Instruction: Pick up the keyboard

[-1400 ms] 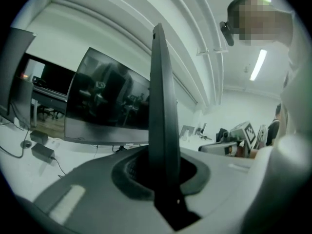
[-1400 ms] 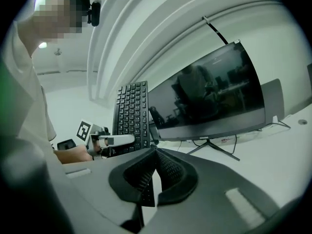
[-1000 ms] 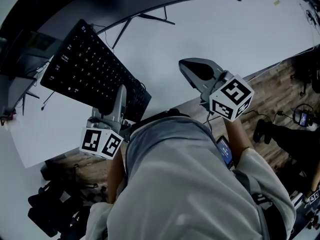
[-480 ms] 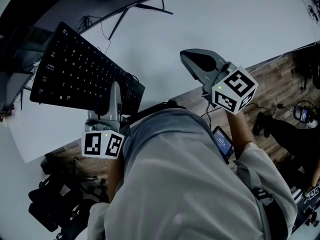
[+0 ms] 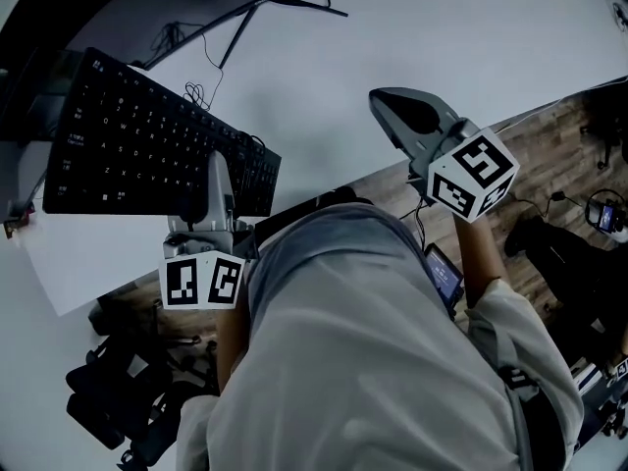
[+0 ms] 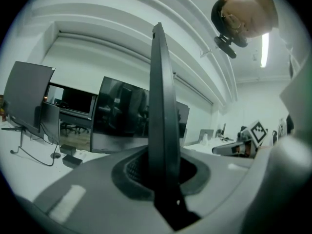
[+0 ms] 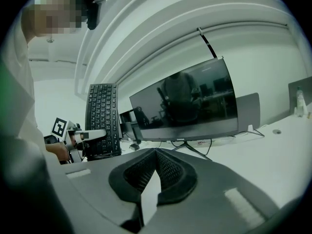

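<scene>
Over the left side of the white surface (image 5: 422,37), the black keyboard (image 5: 147,140) is up in the air, pinched at its near long edge by the left gripper (image 5: 216,180). That gripper is clamped hard on the thin rim, so the board juts out away from the person. Its cable (image 5: 201,91) curls loose behind it. The right gripper (image 5: 385,101) hovers well apart, pads pressed together on nothing, likely kept clear as a spare. A one-edge hold looks workable, though the far end could droop.
</scene>
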### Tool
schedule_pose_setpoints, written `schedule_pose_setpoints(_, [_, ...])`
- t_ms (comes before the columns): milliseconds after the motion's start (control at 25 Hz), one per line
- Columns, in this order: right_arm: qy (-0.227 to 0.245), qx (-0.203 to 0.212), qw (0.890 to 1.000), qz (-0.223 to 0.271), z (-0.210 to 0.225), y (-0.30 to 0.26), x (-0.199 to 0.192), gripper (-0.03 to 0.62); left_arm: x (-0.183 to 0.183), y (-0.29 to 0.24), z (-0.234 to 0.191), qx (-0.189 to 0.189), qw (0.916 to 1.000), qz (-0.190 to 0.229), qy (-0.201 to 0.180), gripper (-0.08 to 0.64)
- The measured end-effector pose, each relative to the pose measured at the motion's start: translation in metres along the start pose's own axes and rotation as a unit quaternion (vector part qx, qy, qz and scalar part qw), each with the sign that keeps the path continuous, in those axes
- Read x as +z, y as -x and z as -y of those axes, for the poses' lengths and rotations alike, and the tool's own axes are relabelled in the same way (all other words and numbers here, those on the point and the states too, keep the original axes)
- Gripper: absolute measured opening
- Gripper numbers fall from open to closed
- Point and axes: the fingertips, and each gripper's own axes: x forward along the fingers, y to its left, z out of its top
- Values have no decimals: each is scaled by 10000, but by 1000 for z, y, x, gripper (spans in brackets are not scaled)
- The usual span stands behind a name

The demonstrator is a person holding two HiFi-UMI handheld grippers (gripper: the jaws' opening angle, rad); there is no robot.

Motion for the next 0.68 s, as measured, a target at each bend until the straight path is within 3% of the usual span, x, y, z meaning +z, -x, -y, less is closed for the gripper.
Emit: schedule_pose_setpoints(680, [-97, -351, 9990, -265, -4, -35, 0, -3, 13, 0, -44, 42, 10000, -69, 57, 0])
